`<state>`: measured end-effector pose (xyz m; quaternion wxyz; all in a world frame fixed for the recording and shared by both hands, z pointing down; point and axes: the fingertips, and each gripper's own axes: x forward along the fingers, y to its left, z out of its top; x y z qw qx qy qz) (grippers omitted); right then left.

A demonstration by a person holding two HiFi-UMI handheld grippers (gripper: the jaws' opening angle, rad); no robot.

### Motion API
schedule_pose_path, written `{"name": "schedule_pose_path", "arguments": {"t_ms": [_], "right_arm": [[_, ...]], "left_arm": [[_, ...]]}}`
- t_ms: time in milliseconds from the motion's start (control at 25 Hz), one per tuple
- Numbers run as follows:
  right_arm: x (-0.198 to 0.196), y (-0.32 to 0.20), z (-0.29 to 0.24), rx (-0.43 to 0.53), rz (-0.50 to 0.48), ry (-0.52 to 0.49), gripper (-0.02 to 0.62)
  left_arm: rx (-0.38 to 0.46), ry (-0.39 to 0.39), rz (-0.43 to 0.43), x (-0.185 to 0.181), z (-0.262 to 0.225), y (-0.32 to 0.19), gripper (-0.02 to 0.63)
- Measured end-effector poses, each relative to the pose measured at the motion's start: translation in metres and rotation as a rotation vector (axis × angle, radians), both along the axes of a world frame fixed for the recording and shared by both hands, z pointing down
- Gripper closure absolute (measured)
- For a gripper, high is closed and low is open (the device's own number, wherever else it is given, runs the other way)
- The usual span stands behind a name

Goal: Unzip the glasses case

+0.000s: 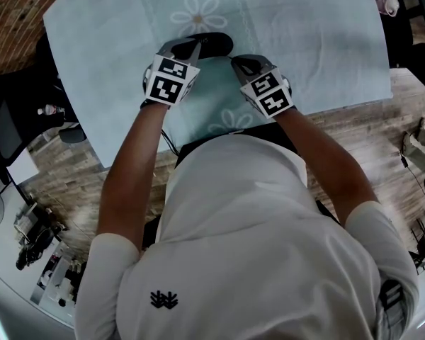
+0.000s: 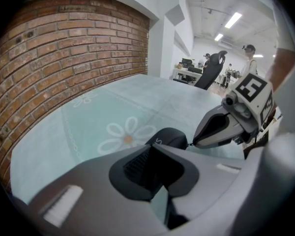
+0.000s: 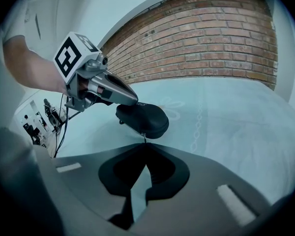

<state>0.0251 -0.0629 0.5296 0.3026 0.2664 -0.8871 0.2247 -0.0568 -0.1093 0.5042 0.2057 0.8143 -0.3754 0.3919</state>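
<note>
In the head view, the person is leaning over the table (image 1: pixel 340 55), which is wearing a pale blue cloth printed with daisies. The glasses case (image 1: pixel 214 44) is lying on it between the two claws. The left claw (image 1: pixel 195 48) is reaching onto the case's left end and the right claw (image 1: pixel 235 61) is meeting its right end. Wooden floor (image 1: pixel 354 140) is showing around the table.

In the left gripper view, the left claw is gripping narrowly on the near end of the case, pinning it to the table. A brick wall (image 2: pixel 64 53) is running along the left, and an open office with an office chair (image 2: pixel 211 70) and standing people is lying beyond.

In the right gripper view, the right claw is pinching its jaws together on the small zipper pull (image 3: pixel 144 135) at the case's near end. The case is showing no gap along its seam, so the grips look set while the unzipping itself seems barely begun, with the whole run left.
</note>
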Motion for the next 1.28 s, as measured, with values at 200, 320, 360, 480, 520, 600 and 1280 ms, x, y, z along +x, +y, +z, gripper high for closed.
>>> {"name": "schedule_pose_path", "arguments": {"t_ms": [200, 320, 360, 480, 520, 600, 1280], "right_arm": [[-0.005, 0.003, 0.003, 0.011, -0.034, 0.006, 0.594], [-0.008, 0.005, 0.006, 0.003, -0.053, 0.011, 0.592], [-0.009, 0.006, 0.006, -0.002, -0.059, 0.012, 0.590], [-0.012, 0.006, 0.008, -0.013, -0.064, 0.018, 0.558], [-0.013, 0.005, 0.009, -0.013, -0.060, 0.021, 0.558], [-0.014, 0.002, 0.009, -0.009, -0.049, 0.029, 0.558], [-0.015, -0.014, 0.012, -0.126, 0.080, -0.056, 0.543]], "left_arm": [[0.001, 0.002, -0.002, 0.000, 0.000, 0.000, 0.553], [0.004, 0.002, -0.002, 0.001, 0.000, 0.000, 0.552], [0.004, 0.003, -0.002, 0.001, 0.000, 0.000, 0.553], [0.002, 0.006, -0.004, 0.001, 0.000, 0.000, 0.553], [0.000, 0.009, -0.004, 0.001, 0.000, -0.001, 0.552], [-0.001, 0.012, -0.005, 0.000, 0.001, -0.002, 0.552], [-0.003, 0.026, -0.018, -0.005, 0.007, -0.009, 0.553]]}}
